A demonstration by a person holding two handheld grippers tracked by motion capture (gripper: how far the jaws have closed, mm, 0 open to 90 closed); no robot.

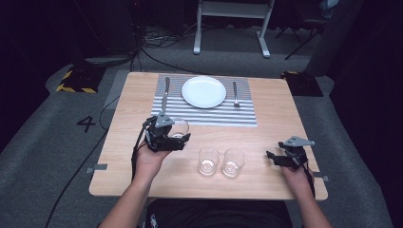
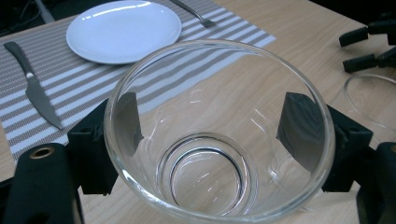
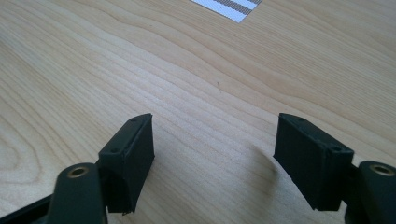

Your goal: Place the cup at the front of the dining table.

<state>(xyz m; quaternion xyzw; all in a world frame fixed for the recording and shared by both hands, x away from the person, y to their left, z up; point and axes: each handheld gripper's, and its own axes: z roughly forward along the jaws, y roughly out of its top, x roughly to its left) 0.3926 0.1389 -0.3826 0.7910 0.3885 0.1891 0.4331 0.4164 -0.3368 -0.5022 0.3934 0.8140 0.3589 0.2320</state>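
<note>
Glass (image 2: 219,135), clamped between the left gripper's (image 1: 167,137) jaws at centre-left of the high view just below the striped placemat (image 1: 204,114), should ride level and slow toward its setting; right gripper (image 1: 287,156), jaws apart, waits lower right.

Desk (image 1: 266,142) lit brightly from overhead, surroundings left dark. High view soft; glare seen on plate (image 2: 123,30); short shadows cast under tools.
</note>
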